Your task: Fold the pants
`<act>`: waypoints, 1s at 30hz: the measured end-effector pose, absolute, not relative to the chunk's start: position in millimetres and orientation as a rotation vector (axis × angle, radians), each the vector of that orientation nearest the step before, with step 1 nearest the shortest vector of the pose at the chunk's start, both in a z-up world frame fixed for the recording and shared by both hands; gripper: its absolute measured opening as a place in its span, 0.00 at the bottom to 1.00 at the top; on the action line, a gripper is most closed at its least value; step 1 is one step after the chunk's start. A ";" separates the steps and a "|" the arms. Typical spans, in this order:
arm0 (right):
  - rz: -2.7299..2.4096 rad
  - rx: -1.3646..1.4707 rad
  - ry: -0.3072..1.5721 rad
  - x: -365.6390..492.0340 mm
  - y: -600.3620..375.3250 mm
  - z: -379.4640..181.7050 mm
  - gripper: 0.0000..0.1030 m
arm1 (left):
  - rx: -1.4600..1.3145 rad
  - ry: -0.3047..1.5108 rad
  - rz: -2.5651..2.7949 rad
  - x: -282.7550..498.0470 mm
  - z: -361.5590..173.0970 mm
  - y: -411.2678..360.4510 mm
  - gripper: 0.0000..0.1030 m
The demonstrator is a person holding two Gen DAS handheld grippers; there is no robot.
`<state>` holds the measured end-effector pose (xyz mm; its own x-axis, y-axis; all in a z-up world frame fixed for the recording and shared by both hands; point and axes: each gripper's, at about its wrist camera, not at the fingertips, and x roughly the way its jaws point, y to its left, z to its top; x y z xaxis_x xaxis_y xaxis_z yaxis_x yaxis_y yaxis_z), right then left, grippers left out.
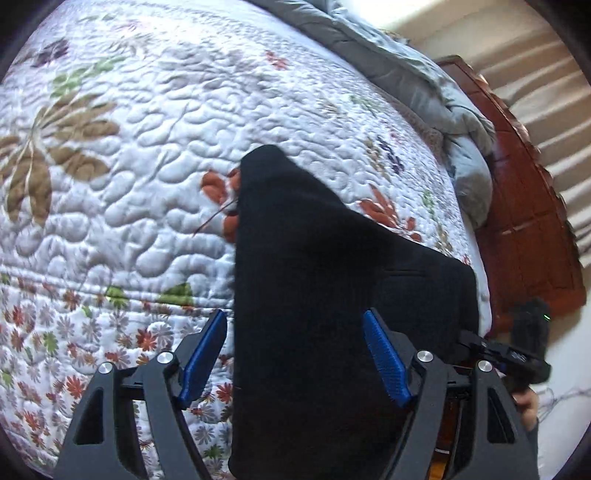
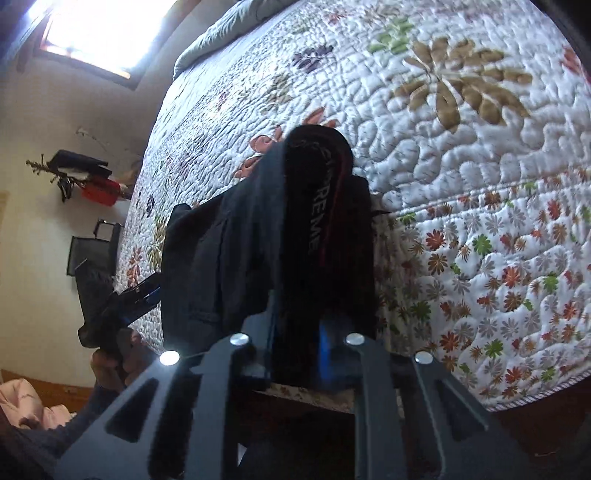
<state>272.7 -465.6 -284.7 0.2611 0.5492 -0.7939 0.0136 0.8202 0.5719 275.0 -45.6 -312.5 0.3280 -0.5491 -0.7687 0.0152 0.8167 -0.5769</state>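
Black pants (image 1: 314, 295) lie in a long folded strip on the floral quilt (image 1: 147, 147), one end pointing up the bed. My left gripper (image 1: 295, 354) hovers over the near part of the strip. Its blue pads (image 1: 205, 358) stand wide apart and it is open, the left pad over bare quilt and the right pad over the cloth. In the right wrist view, the pants (image 2: 266, 240) bunch up at the bed's edge, a lettered waistband (image 2: 317, 206) showing. My right gripper (image 2: 297, 332) is shut on that bunched cloth, which hides its fingertips. The left gripper (image 2: 136, 291) shows at the far left.
A grey duvet (image 1: 424, 85) is heaped along the far side of the bed, beside a red-brown wooden board (image 1: 524, 221) and pale curtains (image 1: 554, 92). A bright window (image 2: 96, 33), a wall shelf with a red item (image 2: 99, 192) and a black chair (image 2: 92, 251) stand off the bed.
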 end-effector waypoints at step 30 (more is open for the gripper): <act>0.391 0.715 1.204 347.9 -489.3 -329.3 0.00 | -0.622 1.233 -0.564 358.1 -330.7 -65.8 0.51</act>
